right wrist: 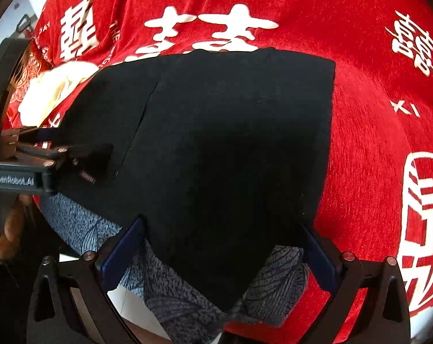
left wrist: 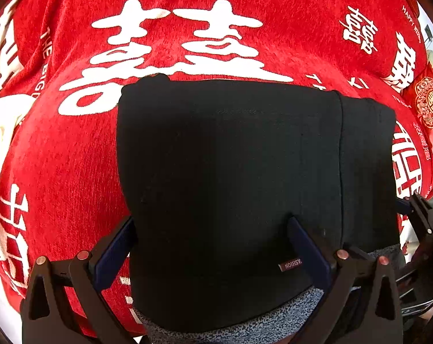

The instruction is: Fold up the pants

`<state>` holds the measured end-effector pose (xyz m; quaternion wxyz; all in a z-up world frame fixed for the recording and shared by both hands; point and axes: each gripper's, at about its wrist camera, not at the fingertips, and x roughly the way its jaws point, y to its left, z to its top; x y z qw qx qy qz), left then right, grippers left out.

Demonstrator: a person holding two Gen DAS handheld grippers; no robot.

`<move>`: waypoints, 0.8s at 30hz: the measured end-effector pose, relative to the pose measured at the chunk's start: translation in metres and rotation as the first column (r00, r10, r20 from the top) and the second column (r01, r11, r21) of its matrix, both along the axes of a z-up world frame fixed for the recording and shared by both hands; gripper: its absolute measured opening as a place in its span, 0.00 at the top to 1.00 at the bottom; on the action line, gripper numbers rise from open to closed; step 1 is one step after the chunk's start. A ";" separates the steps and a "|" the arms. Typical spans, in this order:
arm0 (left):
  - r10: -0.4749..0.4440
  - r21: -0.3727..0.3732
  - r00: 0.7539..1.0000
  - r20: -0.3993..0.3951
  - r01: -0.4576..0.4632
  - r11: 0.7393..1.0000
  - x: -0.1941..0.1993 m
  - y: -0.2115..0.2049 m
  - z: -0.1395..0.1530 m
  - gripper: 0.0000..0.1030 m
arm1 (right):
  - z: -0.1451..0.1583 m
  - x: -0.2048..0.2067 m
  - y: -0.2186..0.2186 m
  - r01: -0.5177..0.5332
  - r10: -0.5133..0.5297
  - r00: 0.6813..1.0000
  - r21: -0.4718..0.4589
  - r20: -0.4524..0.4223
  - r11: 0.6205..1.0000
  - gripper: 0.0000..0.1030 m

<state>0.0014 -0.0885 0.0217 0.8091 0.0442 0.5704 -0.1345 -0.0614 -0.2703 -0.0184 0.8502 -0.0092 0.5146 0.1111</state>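
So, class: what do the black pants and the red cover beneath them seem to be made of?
Black pants: probably a soft matte knit, since there is no sheen and only faint seams.
Red cover: likely chenille or velvet-like pile, given its fine ribbed nap, slight sheen and raised white characters.

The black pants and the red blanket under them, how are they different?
The pants are plain black; the blanket is red with big white characters. The pants are folded into a small block; the blanket spreads wide past every edge. The pants lie on top, the blanket underneath. Both are soft cloth.

Left gripper [right wrist: 30, 154] body reads "GenRobot.AI". Pants [left wrist: 230, 172] tag [left wrist: 290, 264], at five o'clock, reads "FASHION" inverted. Red blanket [left wrist: 73, 157] reads "HAPPY", "THE BIG".
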 end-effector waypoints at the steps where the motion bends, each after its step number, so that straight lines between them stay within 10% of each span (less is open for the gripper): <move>1: 0.001 0.000 1.000 -0.001 -0.001 1.000 0.000 0.000 0.000 0.00 | 0.001 -0.001 0.001 -0.001 0.001 1.000 -0.008 -0.002 1.000 0.00; 7: 0.009 -0.018 1.000 -0.010 -0.009 1.000 -0.001 0.005 0.002 0.00 | 0.032 -0.021 0.013 -0.034 0.038 0.995 -0.043 0.094 0.999 0.00; 12: 0.003 0.005 1.000 -0.005 -0.003 1.000 -0.001 0.000 0.002 0.00 | 0.003 -0.020 0.027 -0.092 0.099 0.994 -0.131 0.048 0.987 0.00; 24: -0.003 0.003 1.000 0.018 0.003 1.000 -0.016 0.005 0.014 0.00 | 0.065 -0.016 0.010 -0.073 0.070 0.979 0.012 0.191 0.997 0.00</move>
